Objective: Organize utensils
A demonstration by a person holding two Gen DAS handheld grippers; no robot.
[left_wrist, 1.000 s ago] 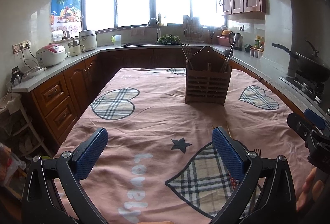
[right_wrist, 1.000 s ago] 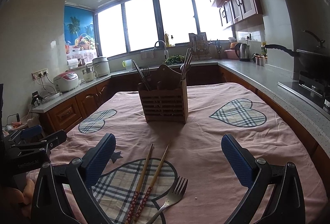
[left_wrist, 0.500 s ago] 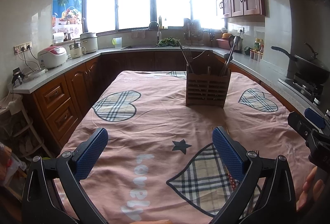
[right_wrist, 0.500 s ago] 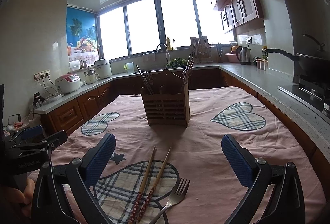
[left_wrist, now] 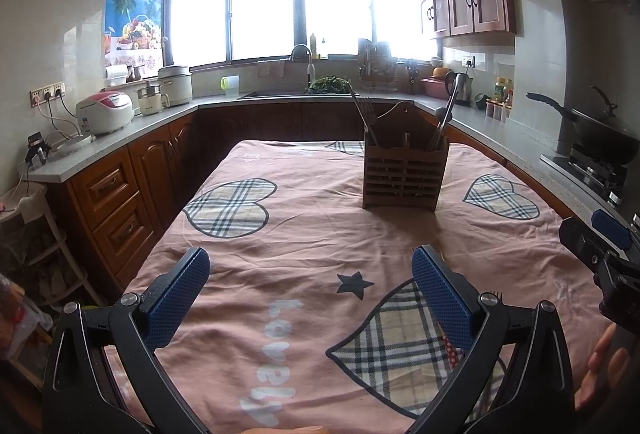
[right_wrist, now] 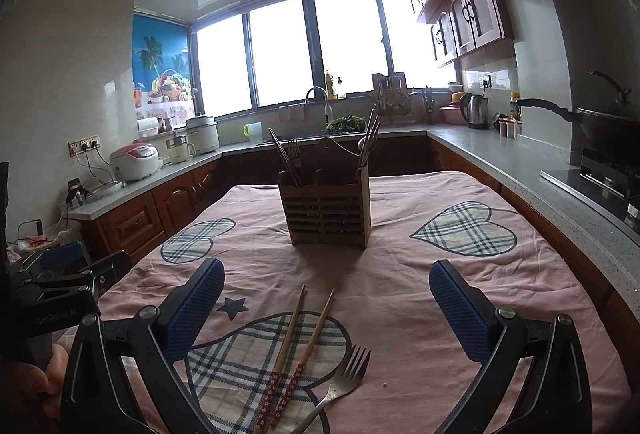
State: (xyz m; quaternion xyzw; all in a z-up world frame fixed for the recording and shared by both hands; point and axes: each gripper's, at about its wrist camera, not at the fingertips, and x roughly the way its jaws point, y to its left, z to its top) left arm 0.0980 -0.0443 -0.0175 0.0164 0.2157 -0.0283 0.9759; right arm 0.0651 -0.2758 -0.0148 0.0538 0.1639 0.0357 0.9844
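A wooden slatted utensil holder stands upright mid-table with forks, chopsticks and a ladle in it; it also shows in the left wrist view. Two wooden chopsticks with red patterned ends and a metal fork lie on the cloth between my right gripper's fingers. My right gripper is open and empty above them. My left gripper is open and empty, to the left of the utensils; only a chopstick end and fork tips show behind its right finger.
The table is covered by a pink cloth with plaid hearts. Counters with wooden cabinets ring the table: rice cooker left, sink at the back, kettle and wok on the stove right.
Both grippers have tilted or drawn back slightly, so the holder sits lower in both views. Both stay open; the utensils have not moved.
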